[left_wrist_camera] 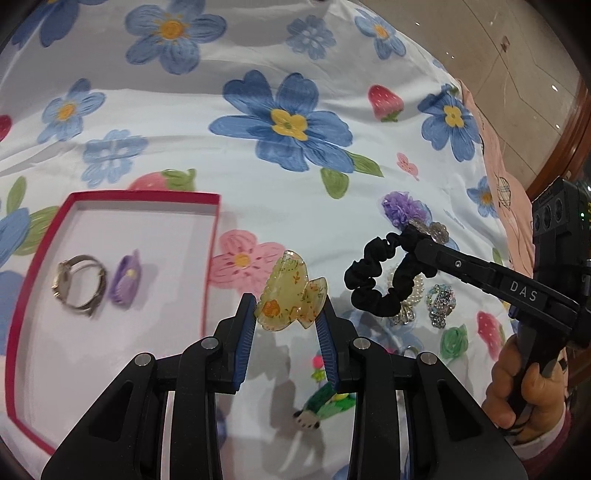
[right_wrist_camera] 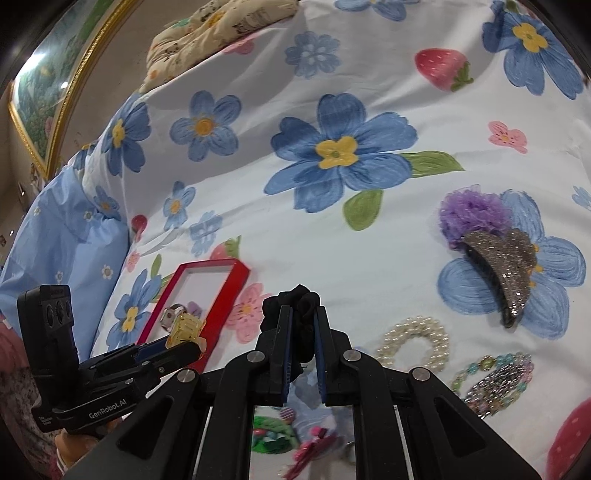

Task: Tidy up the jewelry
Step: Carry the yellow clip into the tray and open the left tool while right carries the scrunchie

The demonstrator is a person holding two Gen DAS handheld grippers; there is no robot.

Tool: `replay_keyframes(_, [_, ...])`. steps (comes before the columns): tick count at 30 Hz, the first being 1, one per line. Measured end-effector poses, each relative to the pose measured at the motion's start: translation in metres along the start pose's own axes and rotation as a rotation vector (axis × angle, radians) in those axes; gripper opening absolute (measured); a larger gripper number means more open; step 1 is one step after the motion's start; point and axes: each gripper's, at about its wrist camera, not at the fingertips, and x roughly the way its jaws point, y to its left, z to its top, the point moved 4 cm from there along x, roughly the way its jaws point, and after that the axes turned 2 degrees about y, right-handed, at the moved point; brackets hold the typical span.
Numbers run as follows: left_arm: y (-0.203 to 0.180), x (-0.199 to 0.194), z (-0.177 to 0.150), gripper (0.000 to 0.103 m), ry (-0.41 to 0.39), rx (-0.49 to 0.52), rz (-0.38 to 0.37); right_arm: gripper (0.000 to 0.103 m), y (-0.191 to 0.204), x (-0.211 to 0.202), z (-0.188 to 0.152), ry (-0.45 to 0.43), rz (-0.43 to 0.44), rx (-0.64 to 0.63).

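My left gripper (left_wrist_camera: 290, 308) is shut on a translucent yellow hair claw (left_wrist_camera: 291, 297) with orange flowers, held above the floral sheet just right of the red-rimmed box (left_wrist_camera: 147, 196). In that box lie a silver bangle (left_wrist_camera: 79, 284) and a purple clip (left_wrist_camera: 125, 278). My right gripper (right_wrist_camera: 303, 314) is shut on a black scrunchie (right_wrist_camera: 301, 295), which hangs from its fingers in the left wrist view as a black loop (left_wrist_camera: 373, 277). In the right wrist view the left gripper (right_wrist_camera: 184, 338) holds the yellow claw (right_wrist_camera: 184, 328) in front of the red box (right_wrist_camera: 221, 291).
On the sheet lie a purple ruffled flower clip (right_wrist_camera: 472, 214), a glittery grey hair claw (right_wrist_camera: 506, 266), a pearl bracelet (right_wrist_camera: 413, 341), beaded bracelets (right_wrist_camera: 495, 376) and small green and pink pieces (left_wrist_camera: 325, 400). A person's hand (left_wrist_camera: 517, 387) grips the right tool. A patterned pillow (right_wrist_camera: 221, 26) lies at the far end.
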Motion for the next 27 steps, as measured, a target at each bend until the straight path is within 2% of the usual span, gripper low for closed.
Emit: replay_keyframes(27, [0.105, -0.064, -0.03, 0.031, -0.061, -0.155, 0.119, 0.01, 0.114, 0.042, -0.02, 0.077, 0.138, -0.116])
